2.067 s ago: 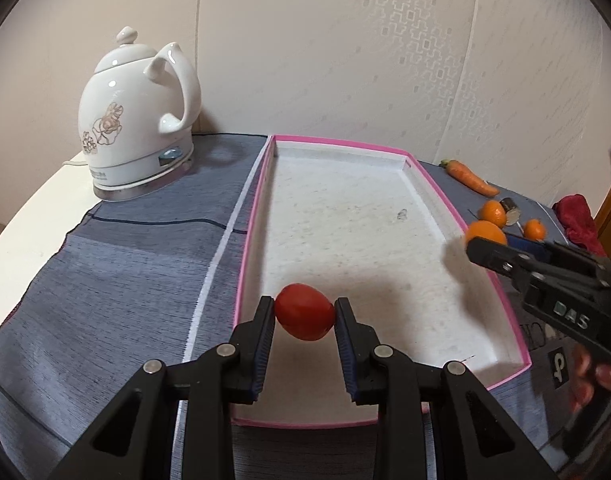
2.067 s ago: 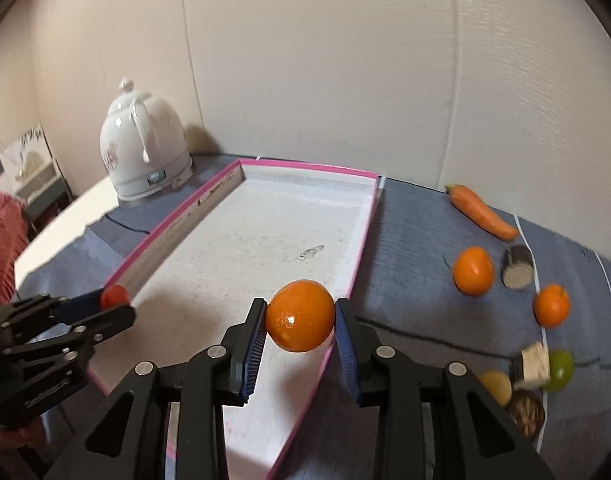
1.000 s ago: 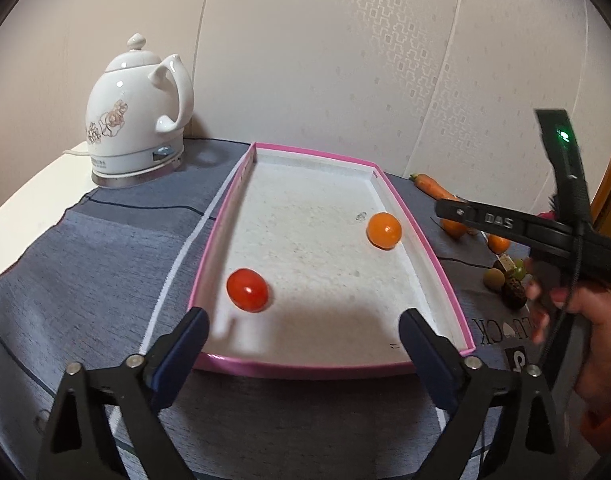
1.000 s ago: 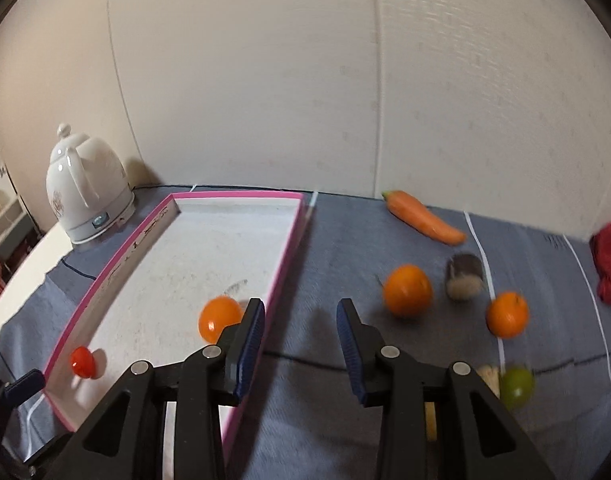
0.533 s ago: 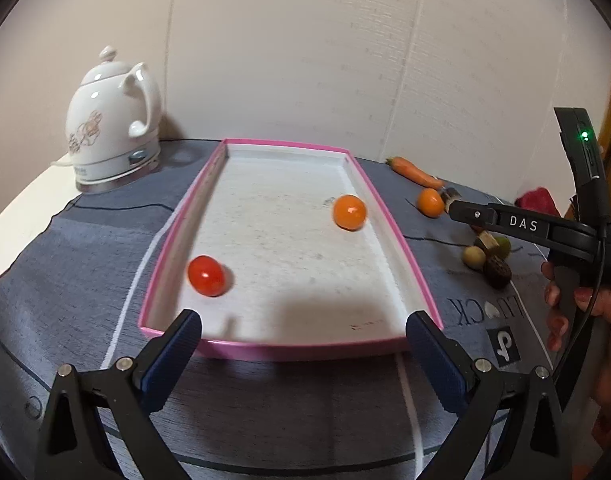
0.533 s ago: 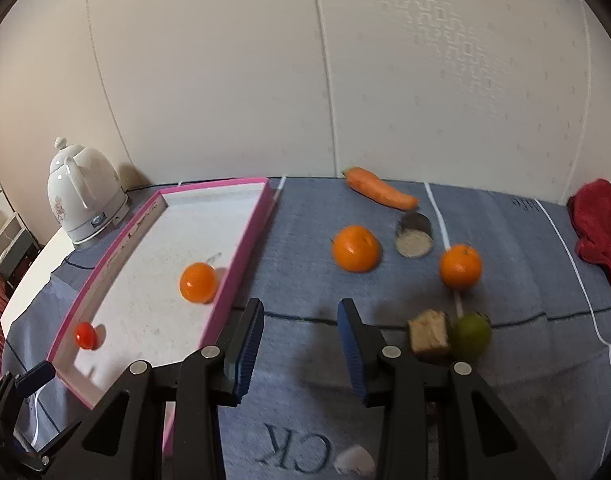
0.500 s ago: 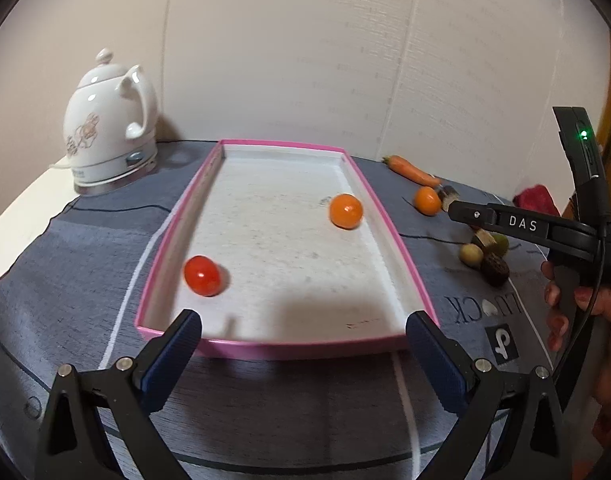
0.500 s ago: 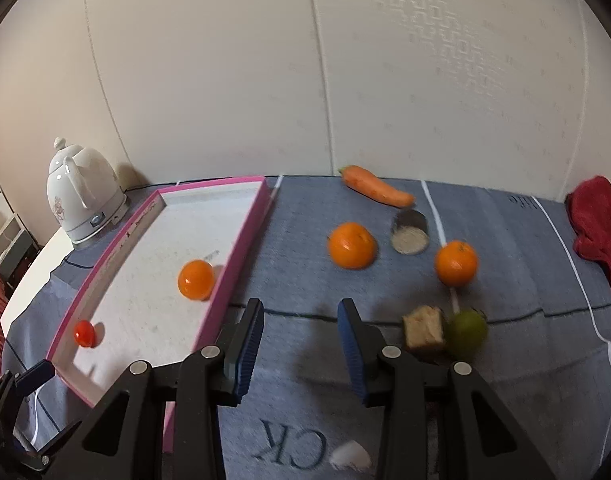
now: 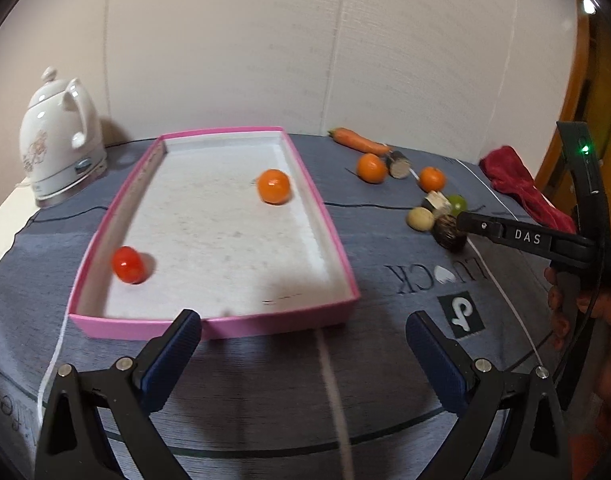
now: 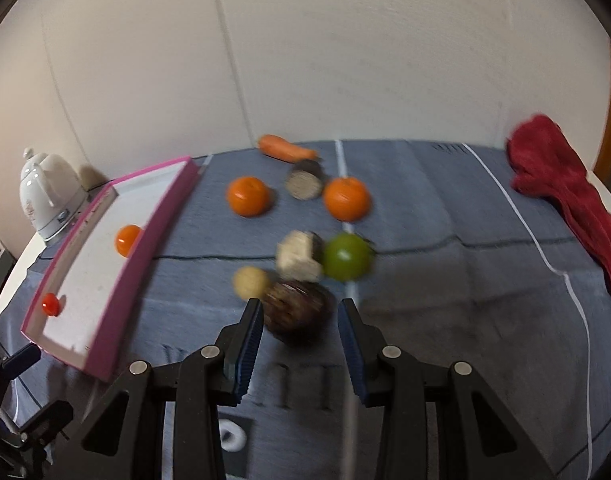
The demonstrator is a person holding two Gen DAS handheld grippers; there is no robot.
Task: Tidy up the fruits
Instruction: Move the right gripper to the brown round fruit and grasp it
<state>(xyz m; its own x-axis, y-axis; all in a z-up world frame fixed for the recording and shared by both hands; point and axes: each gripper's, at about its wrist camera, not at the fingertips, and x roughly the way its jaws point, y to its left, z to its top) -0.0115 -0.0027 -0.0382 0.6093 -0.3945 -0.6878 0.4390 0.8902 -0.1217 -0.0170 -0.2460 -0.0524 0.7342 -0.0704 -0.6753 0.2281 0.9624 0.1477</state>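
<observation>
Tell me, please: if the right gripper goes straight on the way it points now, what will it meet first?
Most likely the dark brown round fruit, which lies on the grey cloth just ahead of the right gripper. Its jaws stand slightly apart with nothing clamped. Beyond it lie the pale cut piece and the green fruit. Depth is blurred.

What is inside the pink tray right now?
The pink tray holds two fruits lying apart: an orange toward the far right side and a small red tomato near the front left corner. The left gripper's finger covers a bit of the front rim.
</observation>
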